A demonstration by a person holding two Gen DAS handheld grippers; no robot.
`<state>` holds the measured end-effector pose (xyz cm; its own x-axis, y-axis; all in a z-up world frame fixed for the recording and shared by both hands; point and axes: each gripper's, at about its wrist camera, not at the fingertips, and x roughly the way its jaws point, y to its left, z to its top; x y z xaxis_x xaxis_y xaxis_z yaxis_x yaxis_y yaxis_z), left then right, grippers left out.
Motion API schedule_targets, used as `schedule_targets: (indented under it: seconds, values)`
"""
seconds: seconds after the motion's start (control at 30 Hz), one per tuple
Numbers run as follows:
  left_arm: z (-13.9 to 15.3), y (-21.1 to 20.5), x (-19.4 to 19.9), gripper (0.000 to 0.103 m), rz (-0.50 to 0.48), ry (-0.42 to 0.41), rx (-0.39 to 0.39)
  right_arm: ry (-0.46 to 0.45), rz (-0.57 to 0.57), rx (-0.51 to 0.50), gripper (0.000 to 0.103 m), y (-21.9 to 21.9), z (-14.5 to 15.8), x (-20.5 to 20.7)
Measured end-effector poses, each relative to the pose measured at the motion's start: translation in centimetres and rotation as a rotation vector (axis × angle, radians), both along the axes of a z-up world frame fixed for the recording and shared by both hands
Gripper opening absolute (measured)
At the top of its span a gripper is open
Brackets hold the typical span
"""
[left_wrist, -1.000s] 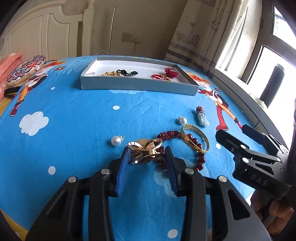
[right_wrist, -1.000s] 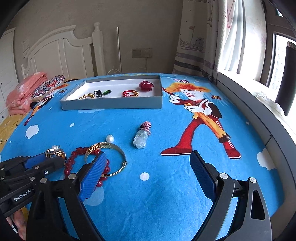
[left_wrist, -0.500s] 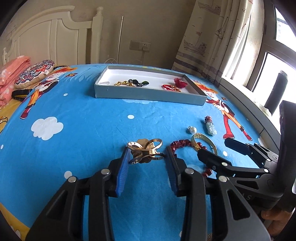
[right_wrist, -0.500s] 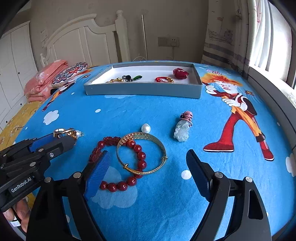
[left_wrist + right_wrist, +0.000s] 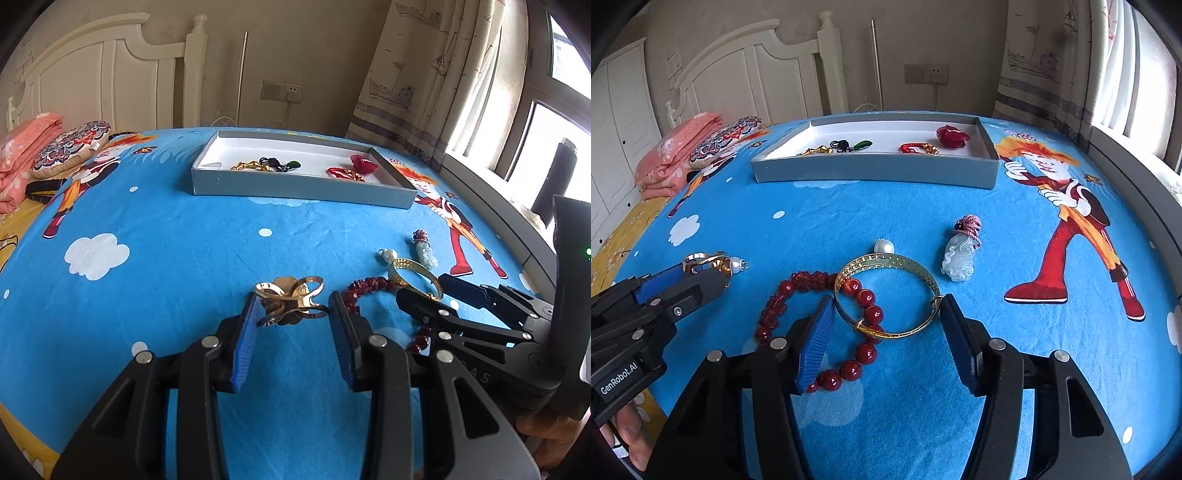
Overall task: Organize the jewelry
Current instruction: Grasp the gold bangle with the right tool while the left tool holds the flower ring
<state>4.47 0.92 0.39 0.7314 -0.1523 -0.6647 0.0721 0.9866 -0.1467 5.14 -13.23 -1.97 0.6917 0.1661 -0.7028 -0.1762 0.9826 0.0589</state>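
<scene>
My left gripper (image 5: 293, 308) is shut on a gold flower-shaped clip (image 5: 290, 300) and holds it above the blue bedsheet; it also shows in the right wrist view (image 5: 707, 267). My right gripper (image 5: 886, 325) is open, its jaws on either side of a gold bangle (image 5: 888, 295) that lies over a red bead bracelet (image 5: 827, 321). A pearl (image 5: 883, 246) and a jade pendant (image 5: 962, 251) lie just beyond. A grey tray (image 5: 875, 170) with several jewelry pieces sits further back.
A loose pearl pendant (image 5: 737, 264) lies by the left gripper's tip. Folded pink blankets (image 5: 672, 158) and a patterned cushion (image 5: 726, 142) lie at the far left by the headboard. A window ledge (image 5: 1137, 192) runs along the right.
My left gripper has lifted the gold clip off the sheet and away from the bracelet. My right gripper has moved left and forward, narrowing its jaws around the bangle.
</scene>
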Motion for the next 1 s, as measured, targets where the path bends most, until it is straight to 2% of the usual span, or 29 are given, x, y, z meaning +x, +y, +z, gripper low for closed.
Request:
schedule_targets:
  seconds: [0.17,0.37,0.43,0.5,0.87,0.93,1.0]
  values:
    - [-0.1,0.0,0.0,0.037,0.002,0.0,0.005,-0.03,-0.015,0.0,0.056,-0.4,0.7,-0.5]
    - [-0.3,0.0,0.0,0.037,-0.003,0.004,0.005,0.005,-0.012,0.01,0.056,-0.5,0.2,-0.2]
    - [-0.4,0.0,0.0,0.037,-0.003,0.005,0.004,0.002,-0.014,0.014,0.067,-0.6,0.2,-0.3]
    - [-0.4,0.0,0.0,0.037,-0.004,0.006,0.004,-0.003,-0.014,0.015,0.069,-0.6,0.3,-0.3]
    - [-0.5,0.0,-0.1,0.037,-0.003,0.006,0.005,0.024,-0.036,0.028,0.068,-0.5,0.1,1.3]
    - [-0.5,0.1,-0.1,0.037,0.0,0.007,0.004,0.029,-0.031,0.029,0.057,-0.3,0.0,1.5]
    - [-0.6,0.1,-0.1,0.037,0.004,0.008,0.005,0.022,-0.041,0.021,0.058,-0.2,0.0,1.4]
